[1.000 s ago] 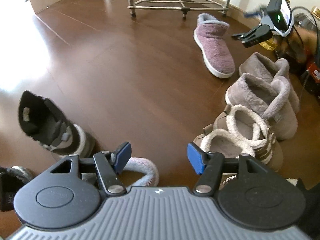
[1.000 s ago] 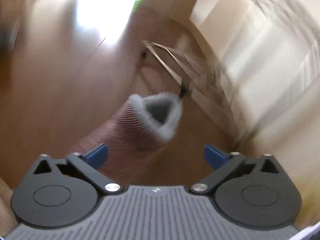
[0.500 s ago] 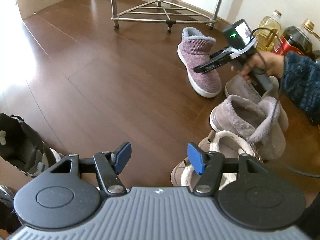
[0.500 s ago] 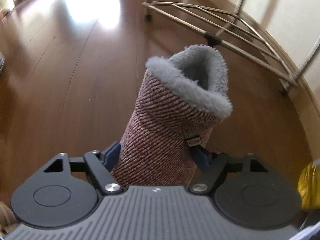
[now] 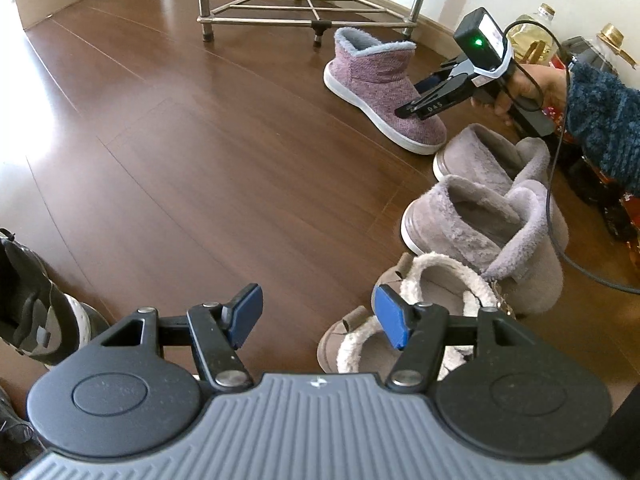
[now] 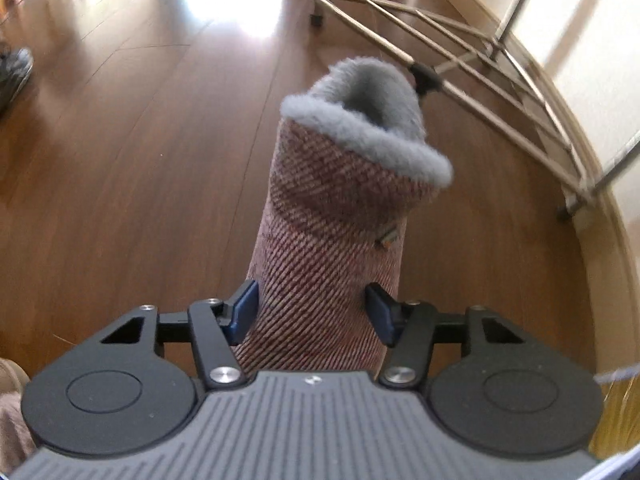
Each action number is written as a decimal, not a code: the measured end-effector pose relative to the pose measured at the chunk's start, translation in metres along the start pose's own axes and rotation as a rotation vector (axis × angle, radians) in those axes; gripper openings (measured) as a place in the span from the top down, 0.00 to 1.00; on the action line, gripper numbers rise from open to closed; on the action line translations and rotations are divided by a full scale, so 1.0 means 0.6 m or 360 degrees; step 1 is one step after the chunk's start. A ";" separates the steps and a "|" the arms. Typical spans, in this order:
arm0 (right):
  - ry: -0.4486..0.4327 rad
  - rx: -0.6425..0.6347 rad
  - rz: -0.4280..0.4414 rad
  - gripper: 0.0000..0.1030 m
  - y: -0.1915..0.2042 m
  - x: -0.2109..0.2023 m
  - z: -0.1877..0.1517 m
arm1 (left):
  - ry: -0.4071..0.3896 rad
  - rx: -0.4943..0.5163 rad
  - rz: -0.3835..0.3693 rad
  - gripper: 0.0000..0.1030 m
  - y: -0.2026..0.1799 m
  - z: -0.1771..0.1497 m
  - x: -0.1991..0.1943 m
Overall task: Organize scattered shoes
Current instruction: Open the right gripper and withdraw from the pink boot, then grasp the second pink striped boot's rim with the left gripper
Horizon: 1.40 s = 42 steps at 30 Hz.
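Observation:
A pink knitted boot (image 5: 384, 80) with grey fleece lining stands on the wooden floor before a metal rack. My right gripper (image 5: 412, 98) comes down over its toe, held by a hand (image 5: 532, 84). In the right wrist view the boot (image 6: 340, 240) fills the gap of the right gripper (image 6: 312, 312); the jaws are closing and both blue pads touch its sides. My left gripper (image 5: 318, 316) hangs open over bare floor, nothing between its pads, just left of a tan fleece-lined pair (image 5: 440, 284).
Two grey plush boots (image 5: 480, 220) stand side by side between the pink boot and the tan pair. A dark sneaker (image 5: 32, 304) lies at the left edge. The metal rack (image 5: 304, 12) and oil bottles (image 5: 540, 28) line the wall. Another shoe (image 6: 12, 72) lies far left.
The right gripper came down onto the pink boot and its jaws narrowed from wide open to touching the boot's sides. The left gripper drifted slightly toward the row of shoes, jaws unchanged.

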State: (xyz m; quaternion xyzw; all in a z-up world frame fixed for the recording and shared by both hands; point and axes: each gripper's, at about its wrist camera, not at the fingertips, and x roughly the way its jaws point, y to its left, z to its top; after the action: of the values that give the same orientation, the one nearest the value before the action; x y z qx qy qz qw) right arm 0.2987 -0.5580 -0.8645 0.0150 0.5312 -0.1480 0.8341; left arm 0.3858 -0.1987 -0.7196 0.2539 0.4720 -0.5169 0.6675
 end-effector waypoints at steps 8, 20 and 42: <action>-0.0260 0.0233 -0.0112 0.15 0.060 -0.140 -0.034 | 0.0017 0.0016 0.0118 0.38 0.009 -0.097 -0.106; -0.0192 0.0339 0.0207 0.14 0.263 -0.262 -0.183 | 0.0027 -0.0135 0.0355 0.38 0.084 -0.316 -0.169; -0.0183 0.0220 0.0278 0.07 0.394 -0.284 -0.154 | 0.0036 0.0769 0.0733 0.38 0.180 -0.343 0.003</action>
State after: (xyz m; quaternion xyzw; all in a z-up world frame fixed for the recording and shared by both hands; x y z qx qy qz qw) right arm 0.2125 -0.2757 -0.7843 0.1102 0.4677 -0.1116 0.8699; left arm 0.4107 0.0070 -0.8247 0.5107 0.2734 -0.4466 0.6819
